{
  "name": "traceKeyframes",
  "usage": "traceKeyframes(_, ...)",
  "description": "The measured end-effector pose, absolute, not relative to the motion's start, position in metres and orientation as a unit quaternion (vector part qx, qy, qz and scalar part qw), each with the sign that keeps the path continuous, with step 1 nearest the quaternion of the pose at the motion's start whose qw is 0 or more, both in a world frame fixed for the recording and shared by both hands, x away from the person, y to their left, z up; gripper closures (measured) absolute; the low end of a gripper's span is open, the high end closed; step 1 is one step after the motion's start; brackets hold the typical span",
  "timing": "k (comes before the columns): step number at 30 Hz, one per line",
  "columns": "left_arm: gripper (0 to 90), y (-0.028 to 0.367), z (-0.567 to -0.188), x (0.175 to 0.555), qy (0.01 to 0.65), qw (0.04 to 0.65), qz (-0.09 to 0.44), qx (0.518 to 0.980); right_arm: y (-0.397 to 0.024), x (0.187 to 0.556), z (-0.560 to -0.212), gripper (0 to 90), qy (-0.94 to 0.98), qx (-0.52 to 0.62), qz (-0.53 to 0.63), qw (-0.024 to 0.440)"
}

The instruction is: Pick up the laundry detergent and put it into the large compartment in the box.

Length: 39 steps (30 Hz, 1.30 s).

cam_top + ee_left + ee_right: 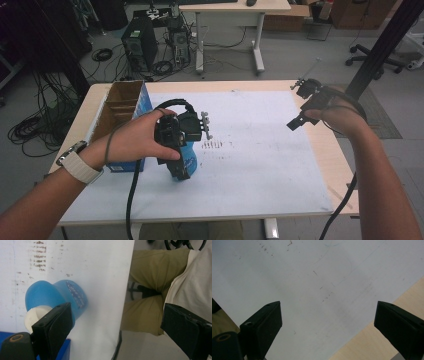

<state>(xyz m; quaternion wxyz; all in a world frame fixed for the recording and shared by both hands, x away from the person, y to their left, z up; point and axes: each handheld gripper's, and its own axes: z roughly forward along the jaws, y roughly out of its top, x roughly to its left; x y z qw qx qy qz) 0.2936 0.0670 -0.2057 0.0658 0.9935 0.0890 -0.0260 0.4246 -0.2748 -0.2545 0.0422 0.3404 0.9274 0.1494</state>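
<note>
Bottle (53, 296) is lying just beside the left tool's (112, 322) wide-open, empty jaws, near the counter's (300, 150) front edge.

table (320, 145): wood top | white sheet (260, 165): covers most, smudged | blue box (122, 107): left edge, open | blue bottle (185, 160): on sheet

The right gripper (328, 325) hangs over a white sheet (312, 277) with its two black jaws spread wide and nothing between them. The sheet bears faint scuffs and pen marks, and bare wood of the table (372, 345) shows at the lower right.
</note>
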Motion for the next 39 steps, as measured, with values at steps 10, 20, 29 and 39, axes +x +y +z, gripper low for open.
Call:
traceKeyframes(10,10.2,0.065,-0.2,0.29,0.089,0.065,-0.023,0.994,-0.274,0.425,-0.254,8.0,0.928,0.337,0.151,0.043)
traceKeyframes(20,9.2,0.062,-0.197,0.288,0.094,0.067,-0.014,0.993,-0.277,0.422,-0.255,8.0,0.927,0.339,0.152,0.043)
traceKeyframes(29,9.7,0.061,-0.193,0.288,0.111,0.07,-0.014,0.991,-0.277,0.421,-0.254,8.0,0.928,0.338,0.153,0.043)
traceKeyframes(39,9.1,0.062,-0.183,0.289,0.139,0.086,0.001,0.987,-0.278,0.42,-0.256,8.0,0.928,0.338,0.153,0.042)
